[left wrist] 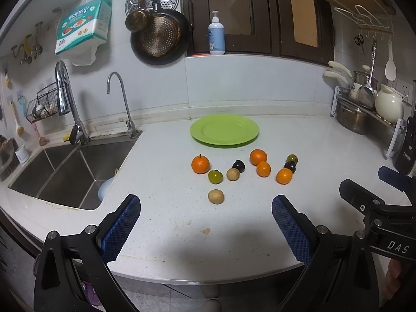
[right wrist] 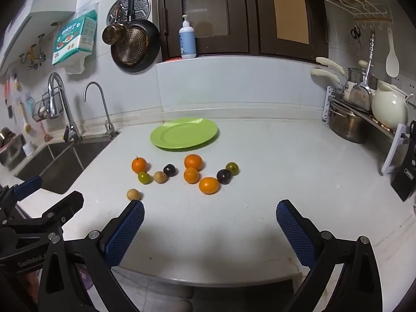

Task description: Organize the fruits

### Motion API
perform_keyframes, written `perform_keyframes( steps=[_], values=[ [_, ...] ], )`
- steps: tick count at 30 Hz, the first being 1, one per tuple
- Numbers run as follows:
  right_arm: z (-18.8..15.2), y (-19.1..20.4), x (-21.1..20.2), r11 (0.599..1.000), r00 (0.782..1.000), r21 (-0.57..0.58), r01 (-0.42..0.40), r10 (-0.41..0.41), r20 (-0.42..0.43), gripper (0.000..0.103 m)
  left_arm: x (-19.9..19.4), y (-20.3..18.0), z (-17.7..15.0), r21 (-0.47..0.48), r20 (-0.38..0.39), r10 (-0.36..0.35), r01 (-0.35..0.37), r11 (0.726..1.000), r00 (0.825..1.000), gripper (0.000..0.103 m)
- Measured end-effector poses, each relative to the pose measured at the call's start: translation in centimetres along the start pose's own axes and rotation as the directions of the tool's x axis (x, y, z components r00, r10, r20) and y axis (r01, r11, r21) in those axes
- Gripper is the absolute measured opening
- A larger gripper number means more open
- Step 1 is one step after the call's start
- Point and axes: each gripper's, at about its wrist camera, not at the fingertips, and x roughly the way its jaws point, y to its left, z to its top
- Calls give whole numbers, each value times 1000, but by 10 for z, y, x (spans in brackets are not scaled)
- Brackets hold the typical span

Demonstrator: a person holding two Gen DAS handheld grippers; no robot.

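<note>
A green plate (left wrist: 224,130) (right wrist: 184,133) lies bare on the white counter, near the back wall. In front of it sit several small fruits: oranges (left wrist: 200,164) (right wrist: 193,162), dark plums (left wrist: 238,166) (right wrist: 224,176), green fruits (left wrist: 215,176) (right wrist: 232,168) and brown round ones (left wrist: 215,196) (right wrist: 133,194). My left gripper (left wrist: 205,208) hangs open over the counter's front edge, short of the nearest brown fruit. My right gripper (right wrist: 210,210) is open too, with nothing between its blue pads (right wrist: 296,230). Each gripper shows at the edge of the other's view (left wrist: 374,197) (right wrist: 49,202).
A steel sink (left wrist: 70,171) with two taps lies to the left. A dish rack with a pot (right wrist: 345,124) and a white jug (right wrist: 388,109) stands at the right, a knife block (right wrist: 407,179) beside it. Pans hang on the back wall; a pump bottle (left wrist: 216,36) stands on the ledge.
</note>
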Motion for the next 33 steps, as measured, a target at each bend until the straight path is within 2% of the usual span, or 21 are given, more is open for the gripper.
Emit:
perform_keyframes(
  steps=[33],
  values=[
    [0,-6,-2,1000,1000,-7,-11,11,6,102,-1,-8,2,-2,0,-10,10,1000,1000,103]
  ],
)
